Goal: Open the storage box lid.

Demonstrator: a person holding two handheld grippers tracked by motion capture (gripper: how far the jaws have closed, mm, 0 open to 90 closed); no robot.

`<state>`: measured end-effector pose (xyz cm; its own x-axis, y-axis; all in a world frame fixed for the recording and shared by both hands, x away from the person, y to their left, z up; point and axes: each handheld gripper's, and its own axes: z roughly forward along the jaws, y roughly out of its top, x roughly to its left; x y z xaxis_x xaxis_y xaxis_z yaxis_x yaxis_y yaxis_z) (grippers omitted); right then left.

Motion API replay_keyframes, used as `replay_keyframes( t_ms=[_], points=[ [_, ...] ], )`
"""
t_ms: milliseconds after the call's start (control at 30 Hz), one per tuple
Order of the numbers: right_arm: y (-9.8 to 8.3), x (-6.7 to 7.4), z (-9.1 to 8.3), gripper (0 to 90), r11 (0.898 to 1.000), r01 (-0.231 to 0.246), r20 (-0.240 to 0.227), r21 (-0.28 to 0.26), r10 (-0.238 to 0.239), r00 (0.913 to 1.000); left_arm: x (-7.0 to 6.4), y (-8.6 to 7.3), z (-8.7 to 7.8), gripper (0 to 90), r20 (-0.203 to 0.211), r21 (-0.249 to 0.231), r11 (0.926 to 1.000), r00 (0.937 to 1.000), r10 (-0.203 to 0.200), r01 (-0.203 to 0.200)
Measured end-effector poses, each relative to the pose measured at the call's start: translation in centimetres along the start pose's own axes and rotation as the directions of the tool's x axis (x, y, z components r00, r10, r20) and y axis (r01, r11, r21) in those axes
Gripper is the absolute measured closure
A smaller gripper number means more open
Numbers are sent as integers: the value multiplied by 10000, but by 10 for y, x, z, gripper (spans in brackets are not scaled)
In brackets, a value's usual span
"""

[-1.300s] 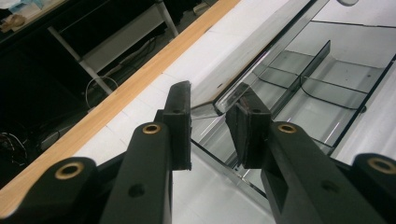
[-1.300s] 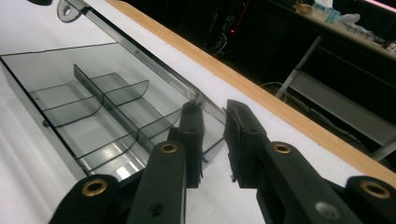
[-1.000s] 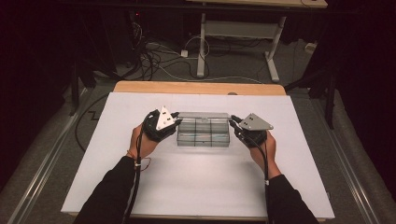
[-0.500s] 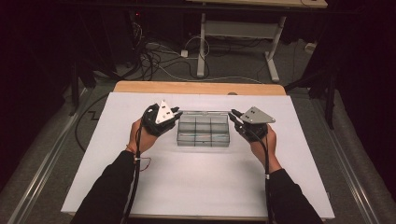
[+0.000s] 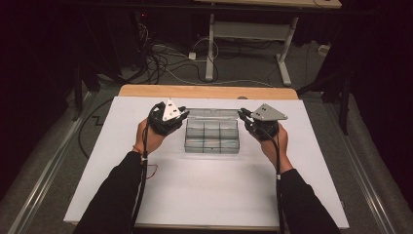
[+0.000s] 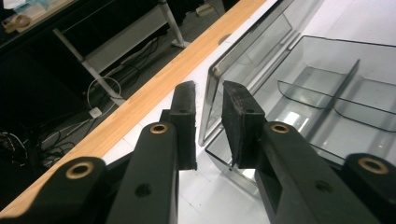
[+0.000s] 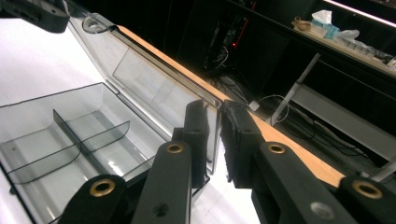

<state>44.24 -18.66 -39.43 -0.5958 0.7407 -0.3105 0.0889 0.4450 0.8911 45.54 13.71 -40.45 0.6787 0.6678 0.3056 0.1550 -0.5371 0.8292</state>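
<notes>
One clear plastic compartment box [image 5: 212, 137] sits mid-table on the white tabletop [image 5: 204, 195], and its transparent hinged lid [image 5: 213, 114] stands up along the far edge. Two grippers are on it, one at each end of that lid. The left gripper [image 5: 181, 116] is at the lid's left corner: in the left gripper view the lid's edge [image 6: 211, 93] runs into the narrow gap between the two black jaws, which stand close together, though whether the pads actually press on the plastic I cannot tell. The right gripper [image 5: 242, 116] is at the lid's right corner, and in the right gripper view the lid's edge [image 7: 215, 135] sits between its two jaws, set narrow around the thin plastic; contact there looks likely, but it is not certain.

Count the box: from above, six compartments, three across and two deep, all showing bare clear floor. Thin curved dividers [image 6: 327, 95] split the cells.

Beyond the white top runs one light wooden strip [image 5: 207, 91] along the far edge of the table. Two dark-sleeved forearms come in from the near side, and one grey three-cornered plate rides on each gripper.
</notes>
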Motion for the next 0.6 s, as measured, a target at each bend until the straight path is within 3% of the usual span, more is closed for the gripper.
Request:
replay_keyframes(
  t_ms=[133, 333, 600],
  points=[
    [1, -4, 5, 808, 9999, -157, -22, -5, 157, 9999, 5, -1, 6, 732, 107, -80, 9992, 9991, -403, 404],
    [0, -10, 13, 805, 9988, -485, -192, -69, 484, 9986, 8, 1, 14, 732, 149, 33, 9993, 9992, -384, 383],
    [-6, -17, 26, 805, 9942, -1021, -167, -342, 1016, 9947, 13, 2, 25, 727, 153, -137, 9965, 9965, -826, 828]
  ],
)
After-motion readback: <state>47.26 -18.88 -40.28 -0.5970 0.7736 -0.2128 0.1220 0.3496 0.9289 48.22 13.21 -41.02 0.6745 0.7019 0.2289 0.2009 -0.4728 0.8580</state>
